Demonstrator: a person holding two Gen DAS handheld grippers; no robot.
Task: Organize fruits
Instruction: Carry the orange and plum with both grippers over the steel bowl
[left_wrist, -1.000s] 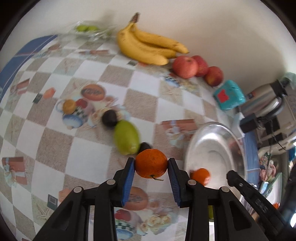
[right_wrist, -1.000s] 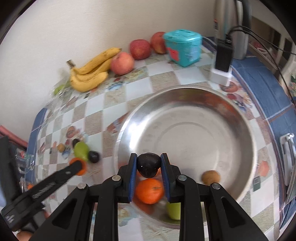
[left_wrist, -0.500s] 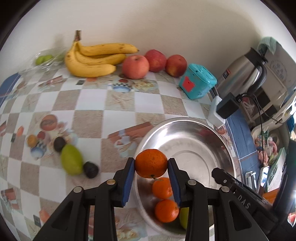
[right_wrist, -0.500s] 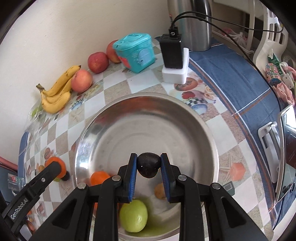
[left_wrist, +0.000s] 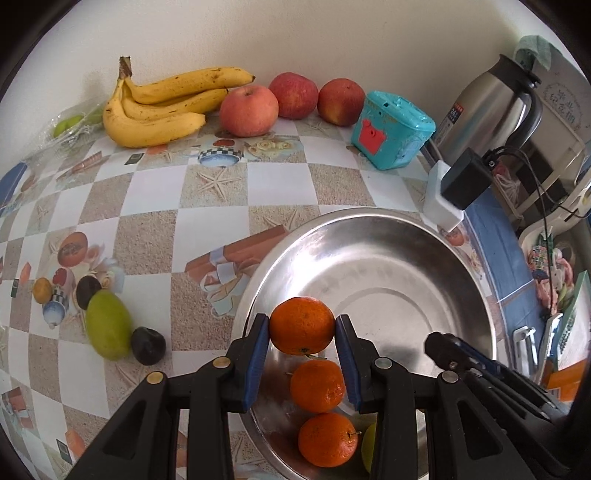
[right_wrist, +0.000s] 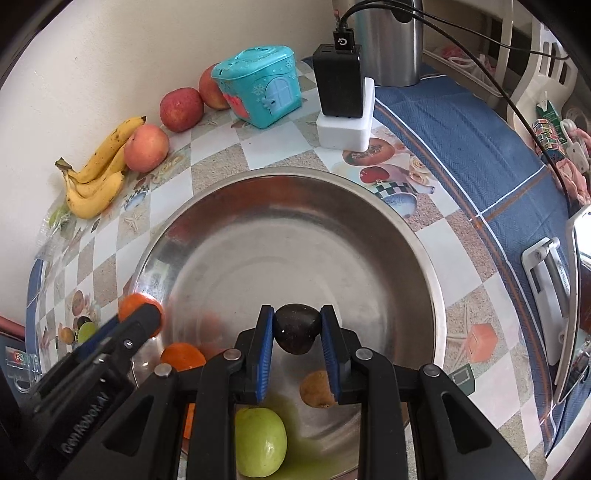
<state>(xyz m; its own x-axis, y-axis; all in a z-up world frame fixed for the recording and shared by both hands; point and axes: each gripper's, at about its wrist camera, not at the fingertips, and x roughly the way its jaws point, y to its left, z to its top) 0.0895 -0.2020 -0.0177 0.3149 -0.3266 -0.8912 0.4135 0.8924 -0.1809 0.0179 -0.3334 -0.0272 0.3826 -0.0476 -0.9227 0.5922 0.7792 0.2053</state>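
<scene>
My left gripper (left_wrist: 302, 326) is shut on an orange (left_wrist: 302, 324), held above the near left side of the steel bowl (left_wrist: 424, 236). Two more oranges (left_wrist: 317, 386) lie in the bowl below it. My right gripper (right_wrist: 297, 326) is shut on a dark plum (right_wrist: 298, 328) over the bowl (right_wrist: 406, 236), above a green fruit (right_wrist: 260, 441) and a brown kiwi (right_wrist: 316, 387). The left gripper's finger and its orange (right_wrist: 138, 302) show at the bowl's left rim in the right wrist view. On the cloth remain a green mango (left_wrist: 108, 324) and two dark plums (left_wrist: 148, 345).
Bananas (left_wrist: 162, 107) and three apples (left_wrist: 249, 110) line the back wall. A teal house-shaped box (left_wrist: 391, 129), a black charger on a white block (left_wrist: 452, 192) and a steel kettle (left_wrist: 491, 107) stand behind the bowl. A bag with green fruit (left_wrist: 70, 123) lies far left.
The left gripper carried its orange rightward from above the cloth to over the bowl. The right gripper moved further over the bowl with the plum. Both grips stayed the same.
</scene>
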